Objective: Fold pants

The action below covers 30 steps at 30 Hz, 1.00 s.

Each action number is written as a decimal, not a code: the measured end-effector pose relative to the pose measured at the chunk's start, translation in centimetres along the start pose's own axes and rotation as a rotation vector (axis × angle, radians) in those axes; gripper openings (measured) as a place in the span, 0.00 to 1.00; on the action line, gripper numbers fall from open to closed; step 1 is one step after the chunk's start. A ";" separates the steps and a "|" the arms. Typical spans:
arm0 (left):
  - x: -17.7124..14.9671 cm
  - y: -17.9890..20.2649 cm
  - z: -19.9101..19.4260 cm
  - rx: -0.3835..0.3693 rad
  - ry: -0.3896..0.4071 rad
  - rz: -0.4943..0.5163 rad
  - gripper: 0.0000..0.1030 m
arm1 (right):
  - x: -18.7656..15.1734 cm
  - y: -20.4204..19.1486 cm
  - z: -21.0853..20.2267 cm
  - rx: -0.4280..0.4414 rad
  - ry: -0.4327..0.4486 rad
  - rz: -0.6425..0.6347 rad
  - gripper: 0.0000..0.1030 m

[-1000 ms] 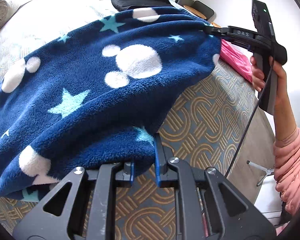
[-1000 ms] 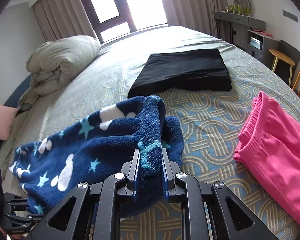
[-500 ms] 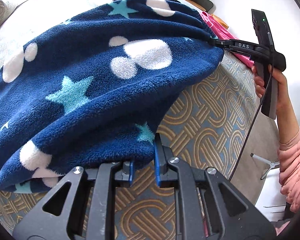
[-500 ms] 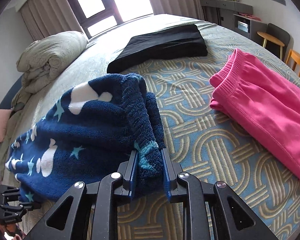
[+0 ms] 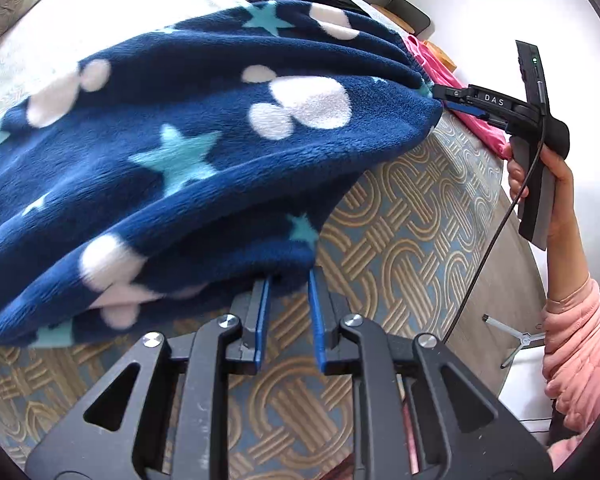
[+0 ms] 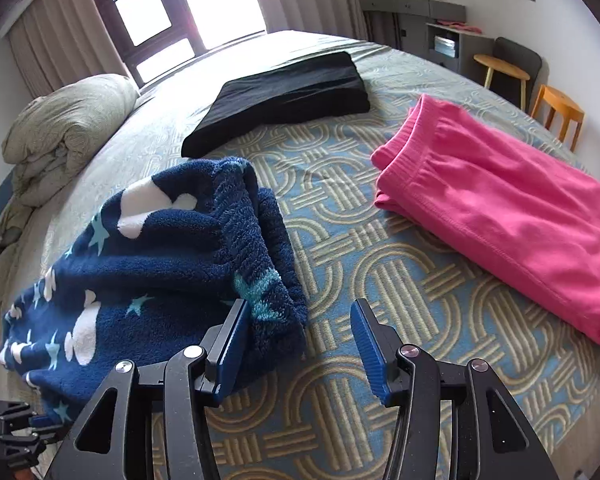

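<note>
Now we are seeing three pants on the bed (image 6: 380,280): navy fleece pants (image 6: 148,264), pink pants (image 6: 500,200), black pants (image 6: 292,96); right gripper (image 6: 300,344) fingers spreading wide, left gripper (image 5: 288,280) fingers narrowly pinching the fleece hem.

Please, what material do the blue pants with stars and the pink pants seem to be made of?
The blue pants look like thick fleece or plush: a fuzzy, matte pile with soft, rounded folds. The pink pants look like smooth knit cotton or jersey, perhaps sweatpant fabric: a flat surface, visible seams and a gathered waistband. The exact fibres cannot be told.
</note>
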<state>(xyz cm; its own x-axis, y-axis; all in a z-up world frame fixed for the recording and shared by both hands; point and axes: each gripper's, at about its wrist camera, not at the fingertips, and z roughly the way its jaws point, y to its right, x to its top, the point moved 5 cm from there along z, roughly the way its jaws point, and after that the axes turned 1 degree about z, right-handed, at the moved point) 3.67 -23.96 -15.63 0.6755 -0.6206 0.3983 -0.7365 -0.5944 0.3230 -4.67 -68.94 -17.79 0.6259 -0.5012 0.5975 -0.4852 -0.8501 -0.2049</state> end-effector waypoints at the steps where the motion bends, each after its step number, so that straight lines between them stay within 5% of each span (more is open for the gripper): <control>1: -0.4 -0.6 -0.8 0.006 0.013 -0.006 0.25 | 0.1 -0.2 -0.7 -0.034 0.015 -0.009 0.51; 6: -2.7 -6.1 -5.5 0.067 0.090 -0.132 0.36 | 0.7 -3.2 -3.8 -0.130 0.086 -0.058 0.57; 11: -6.3 -15.3 -11.2 0.235 0.206 -0.352 0.53 | -0.2 -11.1 -5.1 0.013 0.068 -0.182 0.58; 19: -14.7 -29.1 -17.8 0.354 0.341 -0.767 0.53 | -6.8 -29.9 -3.7 0.251 -0.046 -0.573 0.59; 25: -17.0 -34.0 -18.7 0.347 0.382 -0.855 0.54 | -12.3 -39.3 -2.2 0.290 -0.110 -0.784 0.59; 30: -16.8 -36.3 -18.7 0.328 0.397 -0.856 0.66 | -13.2 -42.8 0.1 0.270 -0.136 -0.781 0.59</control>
<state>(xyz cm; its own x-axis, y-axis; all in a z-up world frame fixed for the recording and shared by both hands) 18.40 17.58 -17.97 0.8688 0.2632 0.4195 0.0794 -0.9102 0.4065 7.89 -25.97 -16.93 0.7977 0.2475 0.5499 0.2707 -0.9618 0.0402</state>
